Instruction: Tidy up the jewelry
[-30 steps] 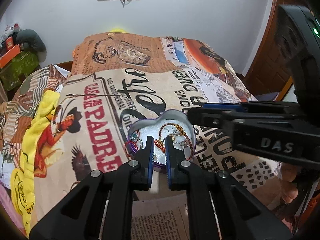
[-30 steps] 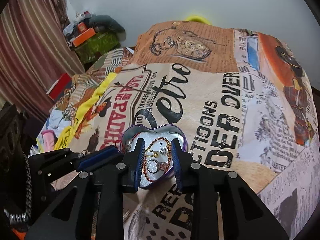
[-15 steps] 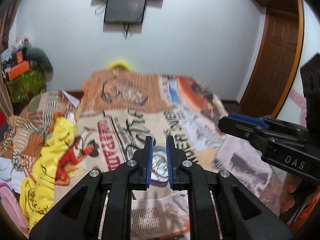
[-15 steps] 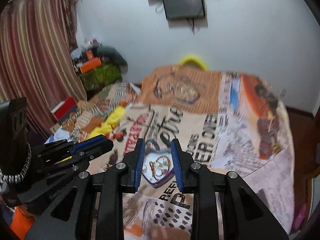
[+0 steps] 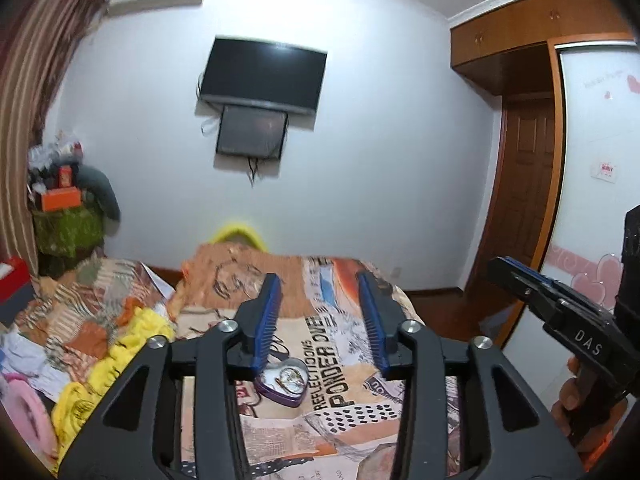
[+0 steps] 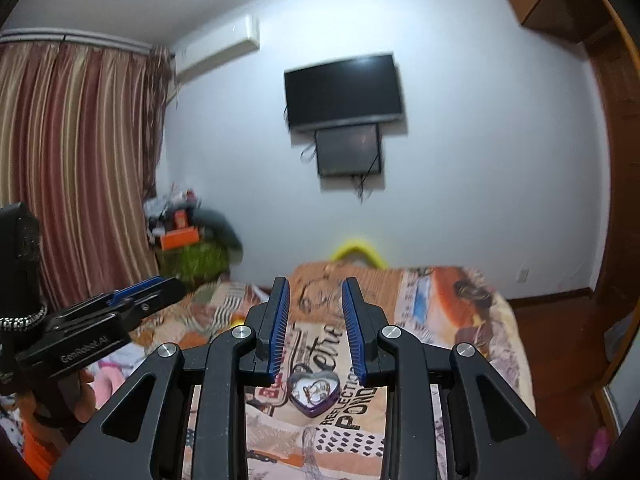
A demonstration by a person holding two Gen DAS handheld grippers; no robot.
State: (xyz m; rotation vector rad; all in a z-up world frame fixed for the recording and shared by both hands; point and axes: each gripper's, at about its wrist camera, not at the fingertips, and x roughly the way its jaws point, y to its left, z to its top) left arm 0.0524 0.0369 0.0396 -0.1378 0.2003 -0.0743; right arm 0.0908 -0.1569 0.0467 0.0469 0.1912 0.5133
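Observation:
A purple heart-shaped tin (image 5: 285, 380) holding gold and beaded jewelry lies open on the printed bed cover, far below and ahead of both grippers. My left gripper (image 5: 318, 276) is raised well above the bed; its jaws are opening and nothing is between them. In the right wrist view the tin (image 6: 315, 390) shows low between the fingers of my right gripper (image 6: 314, 280), which has a narrow gap and holds nothing. The right gripper (image 5: 506, 270) also shows at the right edge of the left wrist view, and the left gripper (image 6: 160, 286) at the left of the right wrist view.
The bed cover (image 5: 332, 360) bears newspaper-style print. Yellow cloth (image 5: 120, 356) and mixed clothes lie on the bed's left side. A television (image 6: 344, 90) hangs on the far wall. A striped curtain (image 6: 72, 168) stands left, a wooden door (image 5: 524, 200) right. A person's hand (image 5: 570, 396) holds the right gripper.
Both grippers rose and drew back from the tin, tilting up until the wall and television came into view. The left jaws spread much wider. The right jaws kept their gap.

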